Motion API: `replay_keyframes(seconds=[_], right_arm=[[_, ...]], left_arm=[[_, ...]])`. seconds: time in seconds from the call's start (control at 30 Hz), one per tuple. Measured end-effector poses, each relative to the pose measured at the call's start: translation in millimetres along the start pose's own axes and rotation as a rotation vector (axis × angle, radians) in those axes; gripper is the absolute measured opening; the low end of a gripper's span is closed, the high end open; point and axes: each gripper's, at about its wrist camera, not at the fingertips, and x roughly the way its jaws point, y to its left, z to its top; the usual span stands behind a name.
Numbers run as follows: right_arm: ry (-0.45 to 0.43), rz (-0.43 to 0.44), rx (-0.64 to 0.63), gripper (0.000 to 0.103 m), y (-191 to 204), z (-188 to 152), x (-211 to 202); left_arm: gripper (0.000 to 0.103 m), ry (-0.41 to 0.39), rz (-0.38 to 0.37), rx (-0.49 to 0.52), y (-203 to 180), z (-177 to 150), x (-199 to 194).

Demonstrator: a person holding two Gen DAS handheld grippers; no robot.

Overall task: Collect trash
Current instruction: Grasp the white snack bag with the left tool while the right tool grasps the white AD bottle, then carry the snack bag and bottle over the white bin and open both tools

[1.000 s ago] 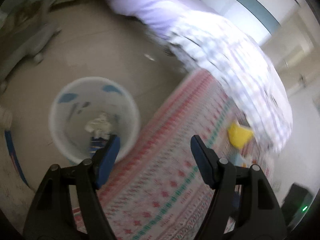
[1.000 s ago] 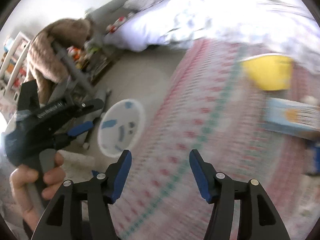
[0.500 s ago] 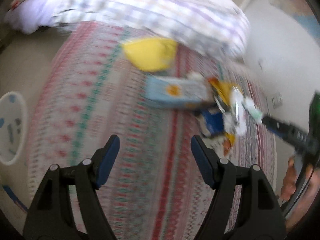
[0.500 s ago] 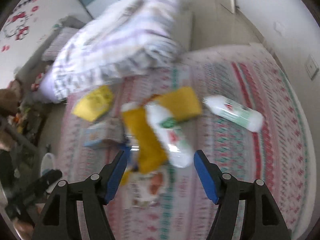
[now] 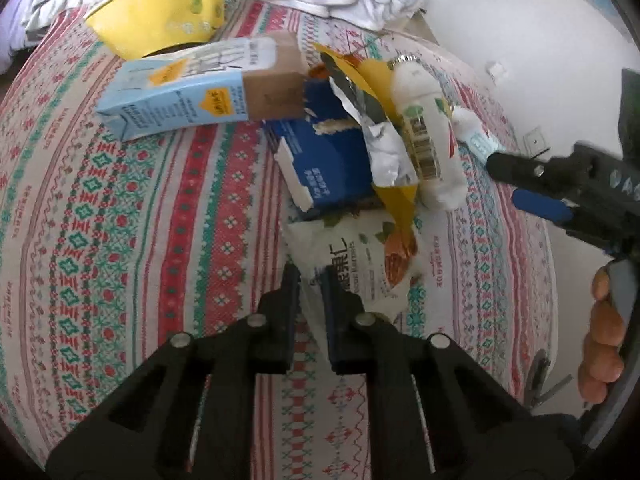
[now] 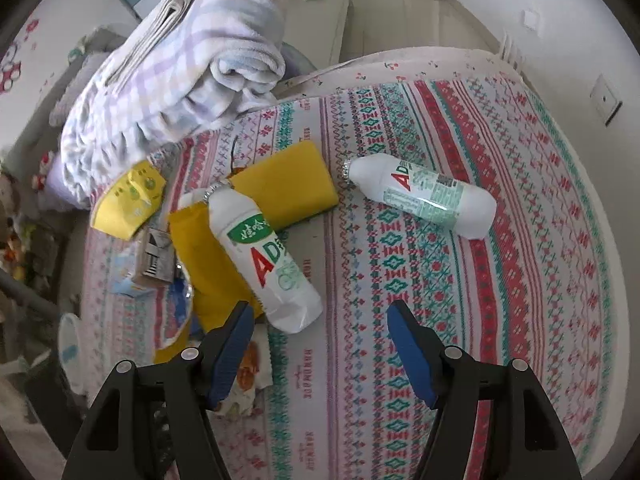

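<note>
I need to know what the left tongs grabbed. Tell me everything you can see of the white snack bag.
The white snack bag is a crinkled, glossy pouch printed with dark lettering, green leaves and brown nuts. It lies flat on the patterned bedcover, nearest of the trash pile. The left tongs are shut on its near corner. Its far edge meets a yellow wrapper.

Crumpled white snack bag (image 5: 356, 268) lies flat beside piled cartons, wrappers and bottle (image 5: 426, 136).
</note>
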Motion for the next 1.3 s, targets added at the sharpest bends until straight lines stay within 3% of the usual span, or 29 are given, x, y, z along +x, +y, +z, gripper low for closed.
replay_keyframes(seconds=[0.27, 0.63, 0.7, 0.73, 0.77, 1.0, 1.3], right_arm=[[-0.002, -0.018, -0.087, 0.071, 18, 7, 6], [0.03, -0.042, -0.156, 0.07, 41, 16, 31], [0.036, -0.047, -0.169, 0.063, 44, 16, 36], [0.04, -0.036, -0.175, 0.044, 45, 16, 38], [0.042, -0.008, -0.169, 0.04, 46, 15, 36], [-0.08, 0.108, -0.117, 0.04, 52, 6, -10], [-0.131, 0.286, -0.093, 0.04, 72, -7, -33]], left_arm=[[0.009, -0.015, -0.066, -0.08, 20, -1, -37], [0.009, -0.117, -0.027, -0.155, 69, 4, -99], [0.009, -0.122, -0.028, -0.178, 77, 6, -102], [0.009, -0.123, -0.032, -0.188, 81, 5, -106], [0.009, -0.125, -0.04, -0.205, 89, 5, -109], [0.009, -0.199, -0.042, -0.26, 118, 11, -143], [0.009, -0.257, -0.041, -0.374, 175, 17, -171]])
